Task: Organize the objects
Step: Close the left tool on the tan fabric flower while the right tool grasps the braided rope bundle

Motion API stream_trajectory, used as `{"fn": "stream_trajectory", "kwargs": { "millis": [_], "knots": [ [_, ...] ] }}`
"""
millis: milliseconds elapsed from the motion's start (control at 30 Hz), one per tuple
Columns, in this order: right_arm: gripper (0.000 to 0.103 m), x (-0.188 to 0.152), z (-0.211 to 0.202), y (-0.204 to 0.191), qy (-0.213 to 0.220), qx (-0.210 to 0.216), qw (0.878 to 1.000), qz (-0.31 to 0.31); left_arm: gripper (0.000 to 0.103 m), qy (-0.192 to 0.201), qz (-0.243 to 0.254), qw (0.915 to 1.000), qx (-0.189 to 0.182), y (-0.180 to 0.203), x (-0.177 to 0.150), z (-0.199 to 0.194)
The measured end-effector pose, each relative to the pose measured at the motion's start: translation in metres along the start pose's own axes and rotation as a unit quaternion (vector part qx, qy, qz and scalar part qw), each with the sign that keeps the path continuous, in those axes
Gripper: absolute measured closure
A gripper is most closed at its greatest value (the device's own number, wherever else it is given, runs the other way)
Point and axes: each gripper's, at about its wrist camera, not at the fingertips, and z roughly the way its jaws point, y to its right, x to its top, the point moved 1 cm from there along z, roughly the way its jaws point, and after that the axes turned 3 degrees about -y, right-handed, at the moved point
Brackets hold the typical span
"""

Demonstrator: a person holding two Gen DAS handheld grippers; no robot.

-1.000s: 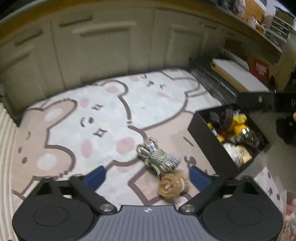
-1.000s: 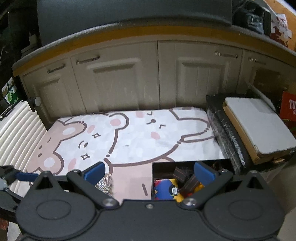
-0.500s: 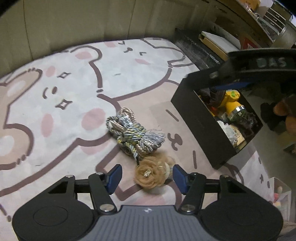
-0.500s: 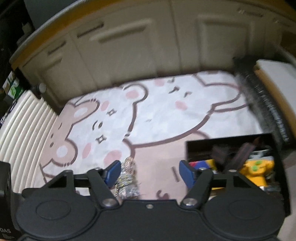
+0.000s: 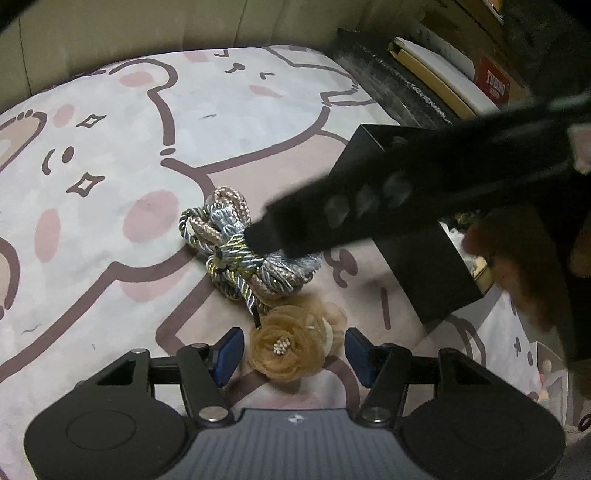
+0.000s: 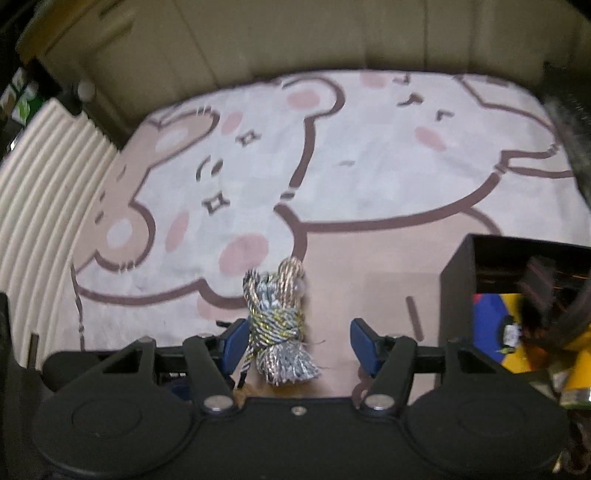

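Observation:
A tan fabric flower [image 5: 291, 347] lies on the bear-print rug [image 5: 110, 155] between the blue pads of my left gripper [image 5: 293, 352], with small gaps on both sides. Just beyond it sits a knotted bundle of silver, blue and pink cords [image 5: 240, 251]. My right gripper [image 6: 297, 343] hangs over that cord bundle [image 6: 277, 317]. Its jaws are closing, the bundle is beside the left pad, and a wide gap remains on the right. In the left wrist view its dark blurred body [image 5: 369, 199] crosses over the bundle. An open black box [image 6: 456, 295] of mixed items stands to the right.
Cream cabinet doors [image 6: 295, 33] run along the rug's far edge. A white ribbed case [image 6: 37, 206] borders the rug on the left. Flat cardboard boxes on a black roll [image 5: 436, 66] lie beyond the black box [image 5: 424, 280]. A small clear container [image 5: 546, 373] sits at the lower right.
Both grippers have dropped toward the rug and narrowed their jaws. The right one swung left from the box to over the cord bundle. The flower now lies between the left pads.

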Motion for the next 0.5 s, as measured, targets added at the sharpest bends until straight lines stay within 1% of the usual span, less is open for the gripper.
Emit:
{"fn": "stream_trajectory", "kwargs": {
  "millis": [133, 233, 333, 400, 467, 500],
  "knots": [
    [0.044, 0.002, 0.015, -0.001, -0.016, 0.003, 1.0, -0.004, 0.044, 0.004, -0.007, 0.9999, -0.009, -0.003, 0.002, 0.005],
    [0.045, 0.004, 0.02, -0.001, -0.018, 0.019, 1.0, 0.002, 0.048, 0.0, -0.002, 1.0, -0.004, -0.001, 0.003, 0.01],
    [0.052, 0.006, 0.026, -0.004, -0.025, 0.025, 0.999, -0.002, 0.052, 0.0, 0.002, 1.0, 0.001, -0.003, 0.005, 0.013],
    [0.054, 0.005, 0.03, -0.006, -0.034, 0.029, 0.999, -0.007, 0.054, 0.001, 0.001, 1.0, 0.002, -0.002, 0.007, 0.015],
    [0.064, 0.007, 0.031, -0.007, -0.037, 0.042, 0.998, -0.005, 0.06, 0.0, 0.005, 1.0, 0.006, -0.001, 0.009, 0.017],
    [0.064, 0.008, 0.03, -0.007, -0.037, 0.041, 0.998, -0.003, 0.062, 0.0, 0.008, 0.9999, 0.007, 0.0, 0.01, 0.017]
  ]
}}
